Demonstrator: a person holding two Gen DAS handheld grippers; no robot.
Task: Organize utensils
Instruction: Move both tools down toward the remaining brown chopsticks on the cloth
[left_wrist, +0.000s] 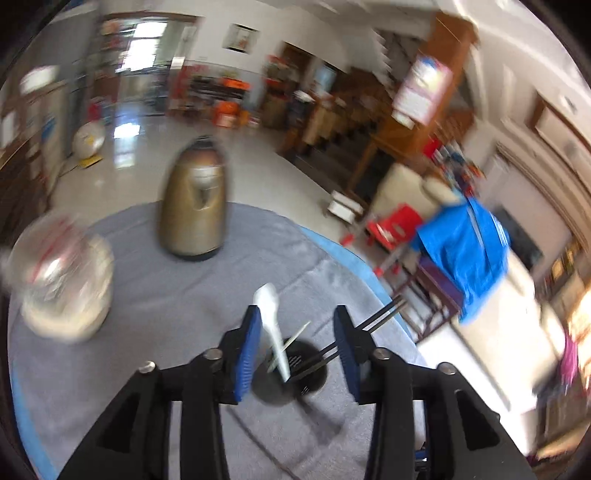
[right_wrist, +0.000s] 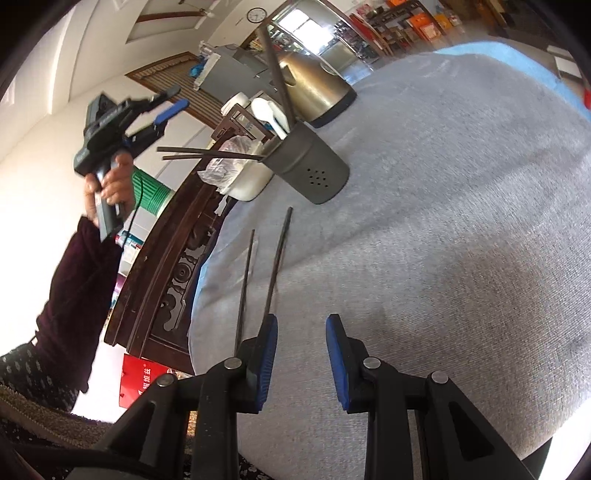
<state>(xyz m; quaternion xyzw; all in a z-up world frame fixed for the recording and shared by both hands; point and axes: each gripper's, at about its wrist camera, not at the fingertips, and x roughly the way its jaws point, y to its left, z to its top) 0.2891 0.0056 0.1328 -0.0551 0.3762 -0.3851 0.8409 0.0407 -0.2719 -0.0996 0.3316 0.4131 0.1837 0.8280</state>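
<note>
A dark grey utensil holder (right_wrist: 312, 168) stands on the grey cloth and holds a white spoon (right_wrist: 264, 109) and dark chopsticks (right_wrist: 207, 153). It also shows from above in the left wrist view (left_wrist: 290, 373), with the spoon (left_wrist: 271, 317) and chopsticks (left_wrist: 373, 321) sticking out. My left gripper (left_wrist: 297, 323) is open and empty above the holder; the right wrist view shows it raised in the air (right_wrist: 168, 101). My right gripper (right_wrist: 301, 325) is open. Two dark chopsticks (right_wrist: 275, 262) lie on the cloth just left of its left finger (right_wrist: 267, 354).
A gold kettle (left_wrist: 194, 205) stands at the back of the round table, also in the right wrist view (right_wrist: 314, 88). A white container with plastic wrap (left_wrist: 61, 284) sits at the left. A carved wooden chair (right_wrist: 166, 266) is by the table edge.
</note>
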